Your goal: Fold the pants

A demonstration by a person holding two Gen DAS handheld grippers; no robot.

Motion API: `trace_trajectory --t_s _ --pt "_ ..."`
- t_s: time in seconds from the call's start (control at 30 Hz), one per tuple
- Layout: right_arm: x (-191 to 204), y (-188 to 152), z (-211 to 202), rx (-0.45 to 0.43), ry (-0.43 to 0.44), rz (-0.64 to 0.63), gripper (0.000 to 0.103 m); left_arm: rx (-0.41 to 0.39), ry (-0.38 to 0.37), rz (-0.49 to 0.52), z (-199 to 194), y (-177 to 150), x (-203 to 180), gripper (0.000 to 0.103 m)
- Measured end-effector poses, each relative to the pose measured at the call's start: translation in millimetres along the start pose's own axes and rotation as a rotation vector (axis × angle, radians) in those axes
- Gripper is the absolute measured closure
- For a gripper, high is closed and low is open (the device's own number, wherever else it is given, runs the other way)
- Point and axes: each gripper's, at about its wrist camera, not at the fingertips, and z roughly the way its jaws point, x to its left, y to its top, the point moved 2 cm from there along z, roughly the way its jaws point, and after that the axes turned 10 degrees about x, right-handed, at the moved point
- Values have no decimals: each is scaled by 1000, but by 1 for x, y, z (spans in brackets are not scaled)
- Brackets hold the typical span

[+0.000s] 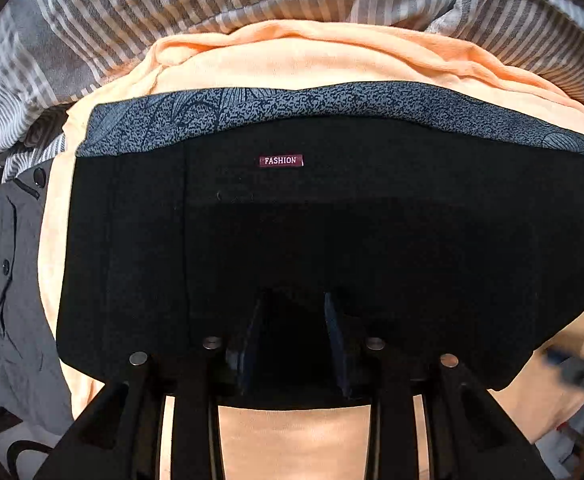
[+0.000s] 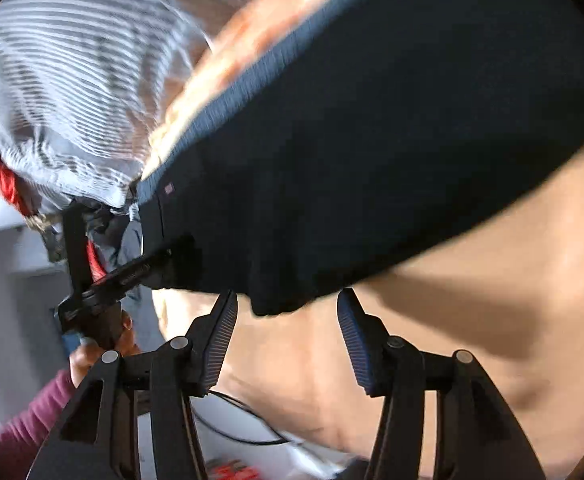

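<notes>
Black pants [image 1: 332,220] lie folded on an orange cloth [image 1: 292,60], with a patterned grey waistband [image 1: 292,108] at the far edge and a small "FASHION" label [image 1: 281,161]. My left gripper [image 1: 292,320] points down at the pants' near edge, and dark fabric fills the narrow gap between its fingers. The right wrist view is blurred. In it the left gripper [image 2: 164,256] clamps the left end of the pants [image 2: 372,160]. My right gripper [image 2: 290,316] stands open just below a hanging corner of the pants, its pads apart from the cloth.
Grey-and-white striped bedding [image 1: 172,0] is bunched behind the orange cloth. A grey buttoned garment [image 1: 4,280] lies at the left. A hand [image 2: 88,356] in a magenta sleeve [image 2: 24,420] holds the left gripper. A black cable [image 2: 244,420] runs below.
</notes>
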Motion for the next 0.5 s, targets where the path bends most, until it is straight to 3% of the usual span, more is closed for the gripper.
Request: trace_trajectory --t_s 0.07,0.2,0.23,0.27,0.3,0.5 --pt "-2 -9 11 4 40 22 48 -10 3 11 0 -2 -3 69" --pt "9 8 27 -52 82 51 55 -10 -21 19 -2 -4 -2 69" --pt "13 11 24 -67 84 49 62 -12 -25 21 -3 -4 -2 69" --pt "20 17 30 -73 65 39 85 -15 -26 24 -3 -3 7 69" --pt "22 18 30 -75 47 27 97 -20 -25 26 -2 -4 10 69" --pt "-18 -9 46 -12 23 147 98 -36 12 40 -5 -33 7 69"
